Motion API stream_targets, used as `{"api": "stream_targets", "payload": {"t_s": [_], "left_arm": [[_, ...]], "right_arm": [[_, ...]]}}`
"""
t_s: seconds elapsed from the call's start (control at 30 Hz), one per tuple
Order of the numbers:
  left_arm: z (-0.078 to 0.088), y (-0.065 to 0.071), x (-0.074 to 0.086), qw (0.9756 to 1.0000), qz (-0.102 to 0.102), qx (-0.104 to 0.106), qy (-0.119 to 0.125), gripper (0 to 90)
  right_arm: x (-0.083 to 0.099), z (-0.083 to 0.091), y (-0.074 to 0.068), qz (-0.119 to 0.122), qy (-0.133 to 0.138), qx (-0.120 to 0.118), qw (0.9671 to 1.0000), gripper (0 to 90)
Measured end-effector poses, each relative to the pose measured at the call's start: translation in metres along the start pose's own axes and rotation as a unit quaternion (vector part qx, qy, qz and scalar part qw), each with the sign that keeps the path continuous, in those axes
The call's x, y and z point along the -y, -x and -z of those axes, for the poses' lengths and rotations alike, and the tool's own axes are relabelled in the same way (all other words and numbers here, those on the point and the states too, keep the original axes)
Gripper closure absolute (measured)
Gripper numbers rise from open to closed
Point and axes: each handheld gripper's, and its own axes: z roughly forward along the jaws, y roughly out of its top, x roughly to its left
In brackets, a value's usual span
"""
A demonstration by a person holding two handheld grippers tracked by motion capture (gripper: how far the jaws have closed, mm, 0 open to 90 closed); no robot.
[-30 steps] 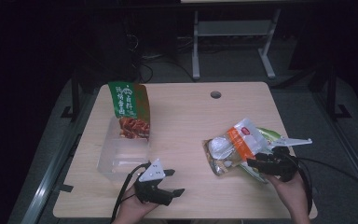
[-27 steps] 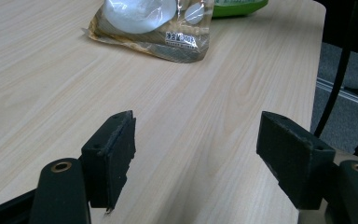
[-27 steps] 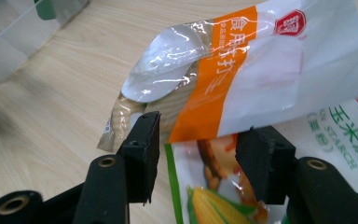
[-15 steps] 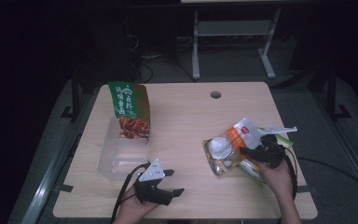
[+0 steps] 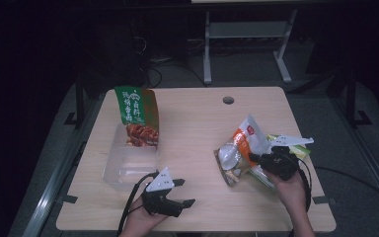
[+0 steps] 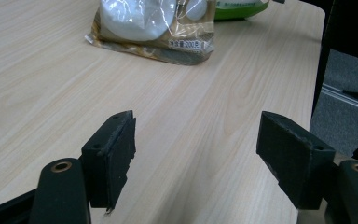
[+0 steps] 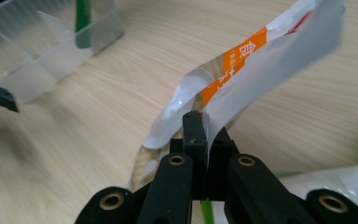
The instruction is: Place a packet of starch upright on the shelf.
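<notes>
Lifted since a second ago, the orange-and-white snack bag (image 7: 242, 74) sits pinched edge-on between the right gripper's (image 7: 204, 140) just-closed jaws.

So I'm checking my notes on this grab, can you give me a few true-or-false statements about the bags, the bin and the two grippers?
1. The right gripper is clamped on the orange-and-white bag. True.
2. The left gripper holds a bag. False: its jaws stand open over bare table.
3. The green bag stands in the clear bin. True.
4. The orange-and-white bag is already in the bin. False: it is on the table's right side, its edge in the right gripper.
</notes>
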Motion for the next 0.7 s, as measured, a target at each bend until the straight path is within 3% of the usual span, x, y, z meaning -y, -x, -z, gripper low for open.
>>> {"api": "stream_targets", "payload": {"t_s": [0.33,0.37,0.67,0.7], "left_arm": [[0.0,-0.001,-0.001,1.0,0.002,0.002,0.004,27.6],[0.0,-0.001,-0.001,1.0,0.003,-0.001,0.004,26.3],[0.0,-0.002,-0.001,0.9999,0.012,-0.005,0.009,25.1],[-0.001,-0.002,-0.001,0.9999,0.013,-0.004,0.008,25.1]], "right_arm": [[-0.016,0.002,-0.033,0.063,0.004,-0.023,0.9977,89.7],[-0.018,0.001,-0.039,0.077,0.004,-0.028,0.9966,89.7],[-0.024,0.0,-0.056,0.115,0.005,-0.066,0.9911,89.9],[-0.025,0.001,-0.061,0.124,0.006,-0.086,0.9885,89.9]]}}
